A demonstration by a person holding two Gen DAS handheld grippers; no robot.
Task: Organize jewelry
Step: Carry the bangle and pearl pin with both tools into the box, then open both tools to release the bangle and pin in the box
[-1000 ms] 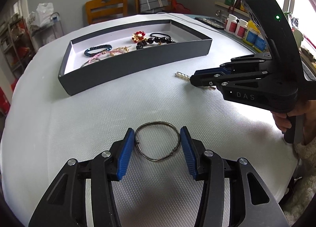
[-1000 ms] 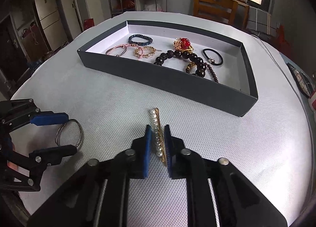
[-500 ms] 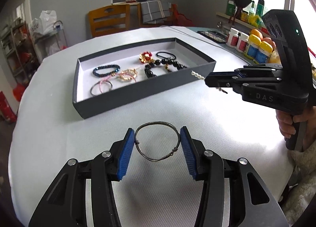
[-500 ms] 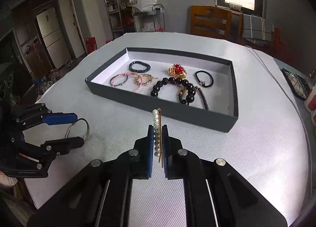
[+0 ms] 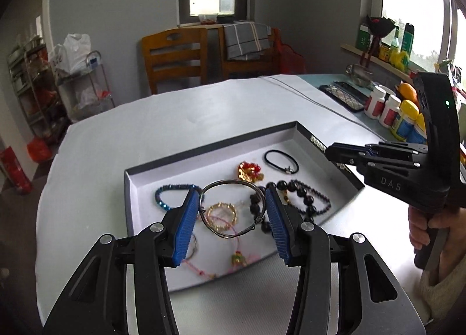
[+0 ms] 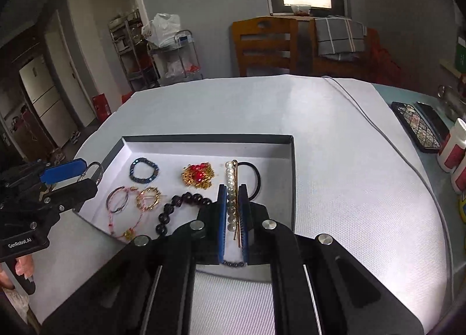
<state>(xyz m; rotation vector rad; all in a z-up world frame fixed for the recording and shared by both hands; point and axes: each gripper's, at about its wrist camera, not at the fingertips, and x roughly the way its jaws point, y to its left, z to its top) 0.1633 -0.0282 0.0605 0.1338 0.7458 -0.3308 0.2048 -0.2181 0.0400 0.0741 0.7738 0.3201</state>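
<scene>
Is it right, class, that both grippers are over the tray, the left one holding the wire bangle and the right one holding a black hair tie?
Not quite. The right gripper holds a pearl hair clip, as the right wrist view shows; the black hair tie lies in the tray. The left gripper does hold the wire bangle.

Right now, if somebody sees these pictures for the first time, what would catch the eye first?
Probably the two held pieces: the left gripper clamps a thin metal bangle above the dark tray, and the right gripper pinches a pearl hair clip over the tray's right part. Next, the red and gold brooch glows on the white lining.
</scene>
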